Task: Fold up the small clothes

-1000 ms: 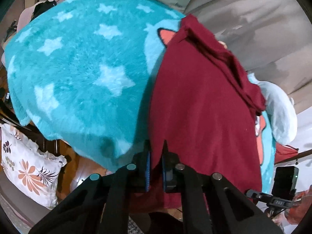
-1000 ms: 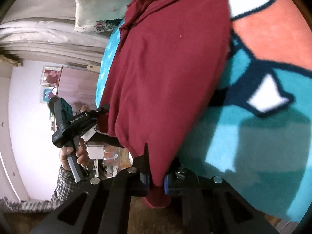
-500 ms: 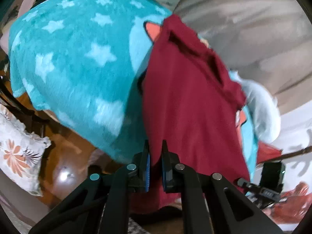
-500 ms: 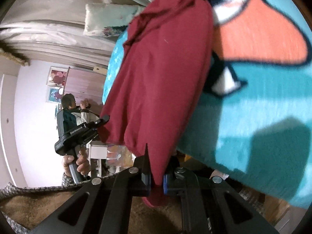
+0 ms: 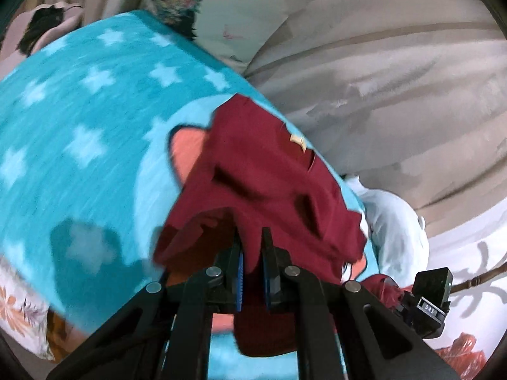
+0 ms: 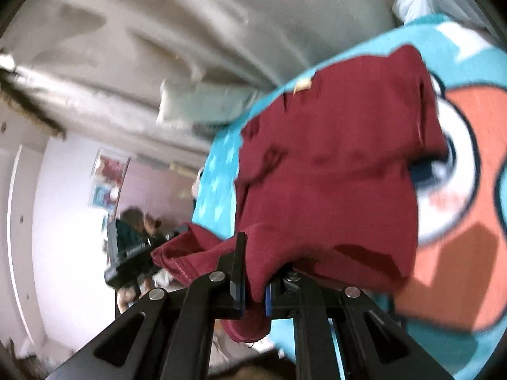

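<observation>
Both your left gripper (image 5: 252, 264) and right gripper (image 6: 255, 277) pinch the maroon shirt's (image 5: 269, 183) hem above the blanket's (image 5: 79, 126) near edge. Carry both corners level toward the collar.

teal star-print blanket (image 5: 95, 133), pale cushion (image 5: 240, 15), beige curtain (image 5: 396, 95) behind

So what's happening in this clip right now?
A person is folding a dark red garment on a teal star blanket. Both grippers are clamped on its near edge: the left gripper and the right gripper each have cloth pinched between their fingers. The held edge is raised over the rest of the garment, which lies bunched on the blanket. The fold is not yet laid down. A cream pillow sits beyond the blanket.
</observation>
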Tool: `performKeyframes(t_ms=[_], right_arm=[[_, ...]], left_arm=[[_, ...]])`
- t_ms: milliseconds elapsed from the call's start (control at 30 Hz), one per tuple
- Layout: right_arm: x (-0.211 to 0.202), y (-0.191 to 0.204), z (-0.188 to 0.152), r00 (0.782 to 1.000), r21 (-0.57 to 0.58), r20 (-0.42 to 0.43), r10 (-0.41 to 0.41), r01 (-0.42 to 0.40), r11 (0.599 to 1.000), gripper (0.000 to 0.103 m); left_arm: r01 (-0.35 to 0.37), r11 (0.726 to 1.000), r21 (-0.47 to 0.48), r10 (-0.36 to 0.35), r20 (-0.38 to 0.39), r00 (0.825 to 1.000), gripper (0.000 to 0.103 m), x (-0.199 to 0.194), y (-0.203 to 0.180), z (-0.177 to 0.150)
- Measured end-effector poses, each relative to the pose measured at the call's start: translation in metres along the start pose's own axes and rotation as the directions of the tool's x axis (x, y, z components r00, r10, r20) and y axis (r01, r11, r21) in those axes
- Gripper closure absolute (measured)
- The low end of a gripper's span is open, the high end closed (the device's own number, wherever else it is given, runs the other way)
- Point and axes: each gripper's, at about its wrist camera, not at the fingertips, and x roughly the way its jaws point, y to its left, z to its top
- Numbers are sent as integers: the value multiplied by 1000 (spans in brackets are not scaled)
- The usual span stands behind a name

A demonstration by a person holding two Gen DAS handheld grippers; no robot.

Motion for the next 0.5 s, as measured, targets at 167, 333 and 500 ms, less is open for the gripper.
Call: performKeyframes(t_ms=[167,333,500], right_arm=[[19,-26,58,997,81,66,-29,23,996,94],[35,-59,100,992,186,110,-68,47,981,94],[53,-94,129,988,286,110,-106,71,956,91]], left_arm=[[11,1000,-16,-12,-41,999,94,56,-12,49],[-12,1000,-13,11,-89,996,94,111,-11,90],[-9,1000,-11,8,-123,992,94,149,-9,115]])
